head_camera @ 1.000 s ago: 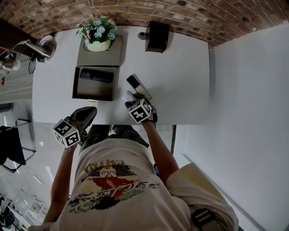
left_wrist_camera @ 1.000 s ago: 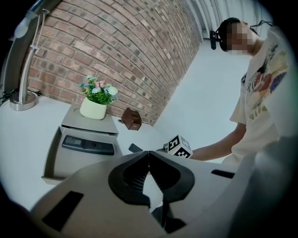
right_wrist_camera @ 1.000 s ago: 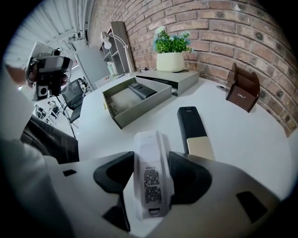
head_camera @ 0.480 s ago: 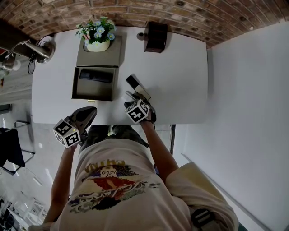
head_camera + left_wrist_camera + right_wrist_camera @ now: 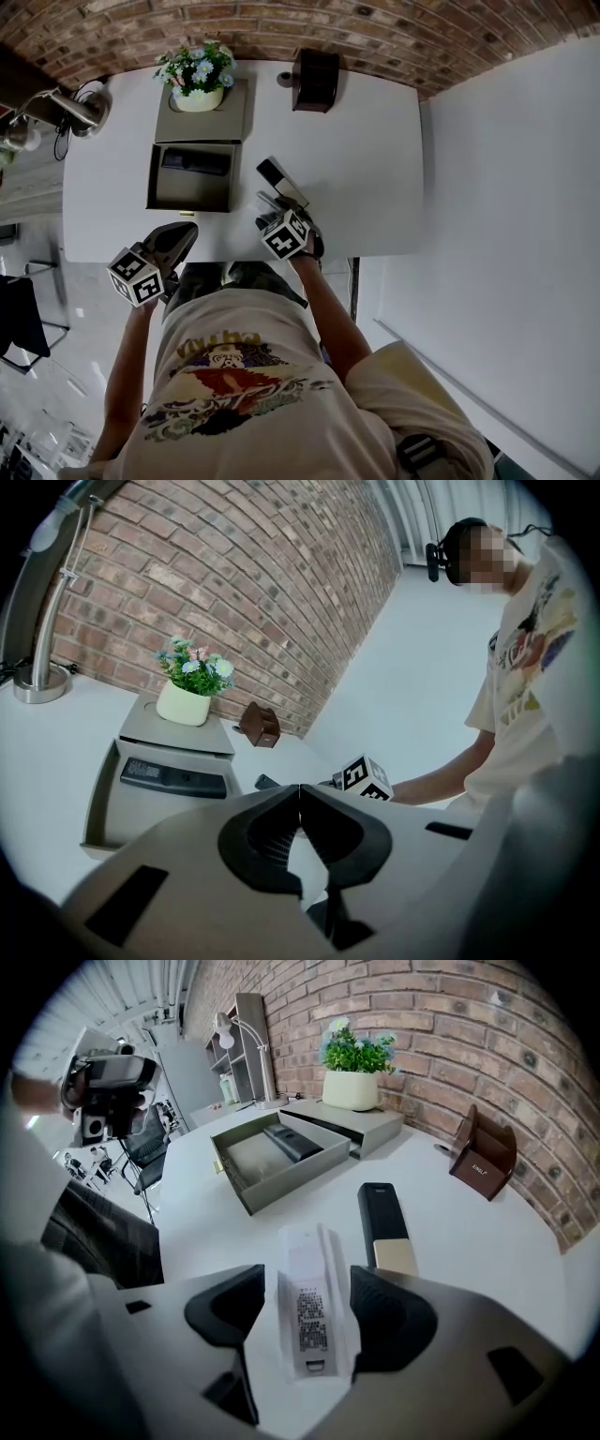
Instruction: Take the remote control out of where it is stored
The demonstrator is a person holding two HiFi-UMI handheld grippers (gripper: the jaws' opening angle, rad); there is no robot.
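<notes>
Spreading just now, the jaws of my right gripper stand apart round the white remote, flat right of the box. Lifting carelessly, a pad could snag it and knock the black-gold remote alongside. A black remote lies inside the box. Right hand pitches steeply down; left gripper, jaws together, hovers near-level before the box.

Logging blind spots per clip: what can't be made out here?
- White remote, between right gripper's jaws, which have just been opening: label blurred, right gripper view.
- Drawer remote: buttons too small, every view.
- Lamp: head cut off, left gripper view's edge.
</notes>
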